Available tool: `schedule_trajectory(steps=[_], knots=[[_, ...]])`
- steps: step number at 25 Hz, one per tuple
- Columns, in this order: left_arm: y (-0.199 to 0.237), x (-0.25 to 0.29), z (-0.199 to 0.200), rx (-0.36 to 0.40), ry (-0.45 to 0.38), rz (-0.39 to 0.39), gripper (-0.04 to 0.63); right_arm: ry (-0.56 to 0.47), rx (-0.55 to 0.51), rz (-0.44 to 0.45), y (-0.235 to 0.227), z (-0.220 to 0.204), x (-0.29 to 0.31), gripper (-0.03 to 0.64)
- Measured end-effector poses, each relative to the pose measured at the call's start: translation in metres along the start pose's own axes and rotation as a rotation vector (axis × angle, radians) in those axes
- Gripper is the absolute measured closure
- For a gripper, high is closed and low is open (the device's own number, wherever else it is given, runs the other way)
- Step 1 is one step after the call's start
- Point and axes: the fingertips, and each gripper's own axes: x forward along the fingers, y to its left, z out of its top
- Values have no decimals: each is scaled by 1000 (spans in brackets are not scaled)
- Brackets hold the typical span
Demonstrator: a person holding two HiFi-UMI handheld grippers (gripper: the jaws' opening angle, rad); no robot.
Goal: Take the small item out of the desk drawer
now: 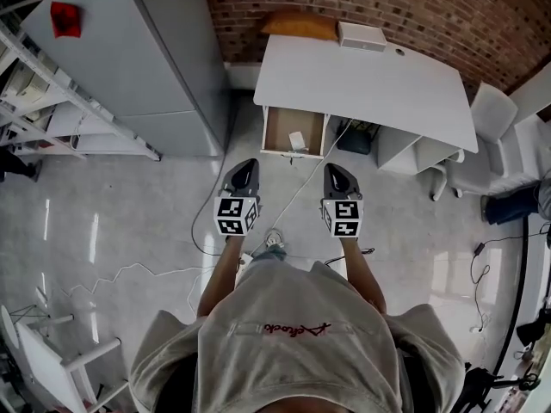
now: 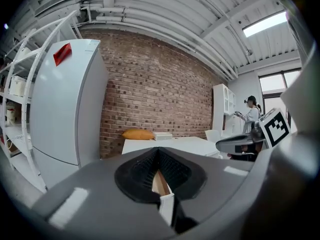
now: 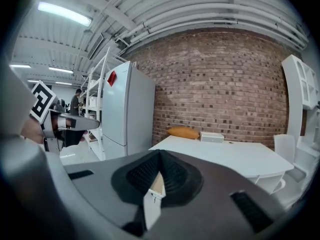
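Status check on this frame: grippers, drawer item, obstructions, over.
Left gripper, right gripper: jaws shut, empty, short of desk. Drawer open, small white item inside, untouched. White cable across floor ahead.

I note bright, even light from ceiling strip lights (image 3: 64, 13); glare streaks on the glossy floor (image 1: 90, 231); gripper views fisheye-bent, corners dark.
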Motion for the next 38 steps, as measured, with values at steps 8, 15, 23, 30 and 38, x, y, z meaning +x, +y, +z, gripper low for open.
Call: schedule_trajectory(steps=[8,15,23,30,38], knots=[[48,66,23,4,-8,-39,586,-3,0,-39,-19,29,74,606],[78,109,34,5,-18,-70,586,-4,-9,-62,-26,43,119,606],[85,136,30,5,-4,-102,586,16,-1,-89,-37,37,136,606],[78,147,22,6,18,-102,586,29,10,-82,-49,28,143,606],[80,175,24,-8,33,-45,586,21,11,-31,-73,33,173,606]])
